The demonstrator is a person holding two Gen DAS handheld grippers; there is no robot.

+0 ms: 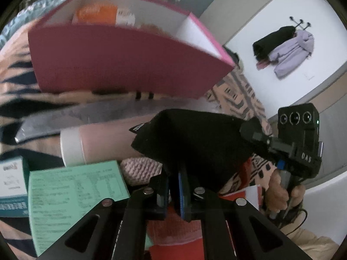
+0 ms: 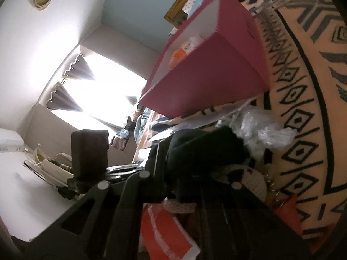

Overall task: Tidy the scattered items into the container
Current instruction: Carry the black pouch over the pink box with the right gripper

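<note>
Left wrist view: you are clenching the left gripper [image 1: 173, 186] on a black cloth [image 1: 190, 138], its blue pads pinching the lower fold while the bulk is bunching up ahead of the fingers.

Right gripper: you are closing the right gripper [image 1: 256, 134] on the far end of the same cloth; in the right wrist view [image 2: 184, 186] the fingers are too dark to read, but the cloth [image 2: 203, 149] is sitting right against them and the jaws are shut.

Step in hand: by my reading, you are holding the cloth between both grippers, just off the bed, before carrying it to the container.

Near clutter: a green carton [image 1: 73, 201], a pale bottle [image 1: 97, 143] and a pink knitted piece [image 1: 141, 171] are lying just beside the left gripper; clear plastic wrap [image 2: 262, 130] is lying against the cloth on the right.

Bedspread: the patterned cover [image 2: 303, 108] is carrying everything.

Container: the pink box [image 1: 121, 65] is standing open beyond the cloth, with an orange packet [image 1: 97, 14] already inside.

Next move: you are likely needing to raise both grippers together, clear the near wall of the box, and only then release over the opening, minding that the wrap is not dragging along.
</note>
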